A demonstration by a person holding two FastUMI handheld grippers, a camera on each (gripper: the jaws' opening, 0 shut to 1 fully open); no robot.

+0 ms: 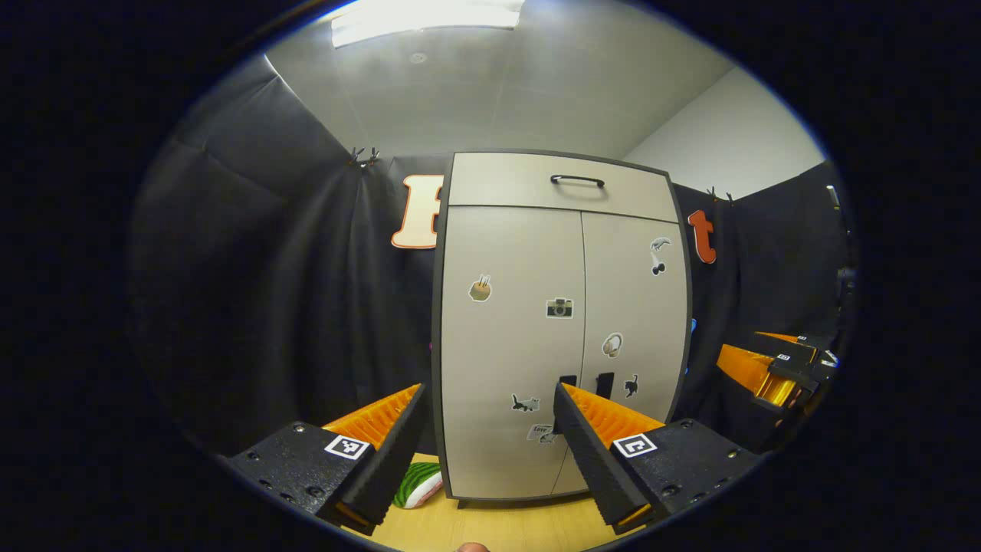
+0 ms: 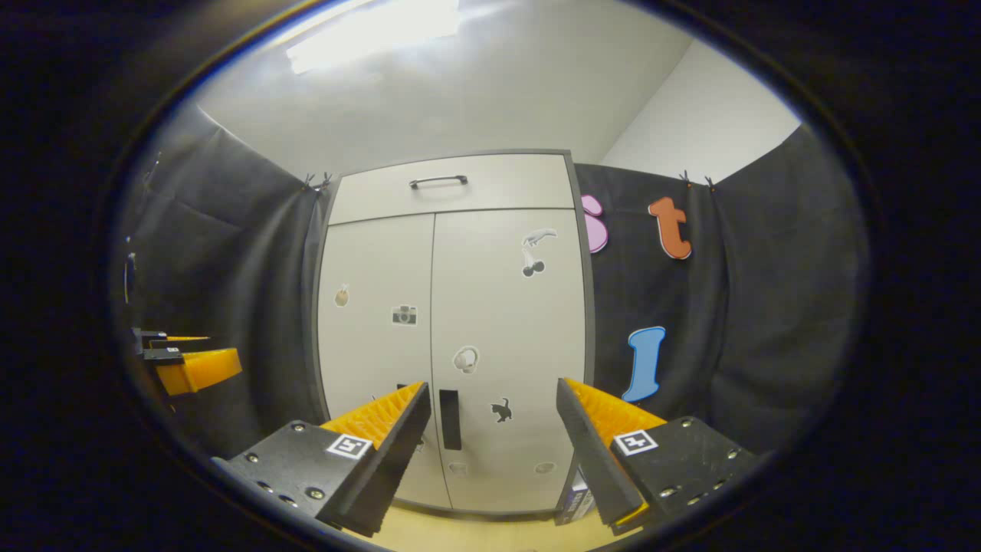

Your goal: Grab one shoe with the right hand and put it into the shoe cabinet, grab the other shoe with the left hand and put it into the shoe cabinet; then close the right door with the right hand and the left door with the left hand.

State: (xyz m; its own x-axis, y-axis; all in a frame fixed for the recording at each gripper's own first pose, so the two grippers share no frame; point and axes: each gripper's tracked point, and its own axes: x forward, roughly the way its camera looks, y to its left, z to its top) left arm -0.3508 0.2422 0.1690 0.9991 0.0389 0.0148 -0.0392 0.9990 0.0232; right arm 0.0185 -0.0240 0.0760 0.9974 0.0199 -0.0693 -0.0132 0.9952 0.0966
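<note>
The shoe cabinet [image 1: 563, 322] [image 2: 452, 330] stands upright with both doors shut and stickers on them. A top drawer carries a dark handle [image 1: 577, 180]. My left gripper [image 1: 490, 437] is open in front of the left door, nothing between its fingers. A green and white shoe [image 1: 418, 484] lies on the wooden floor by the cabinet's lower left corner, partly behind my left finger. My right gripper [image 2: 490, 433] is open before the right door, near its dark handle [image 2: 450, 418]. The right gripper [image 1: 778, 368] shows far right in the left gripper view; the left gripper [image 2: 184, 360] shows far left in the right gripper view.
Black cloth walls close in on both sides and behind the cabinet. The light wooden floor [image 1: 498, 529] runs in front of it. A small box-like object [image 2: 576, 502] sits at the cabinet's lower right corner, partly hidden by my right finger.
</note>
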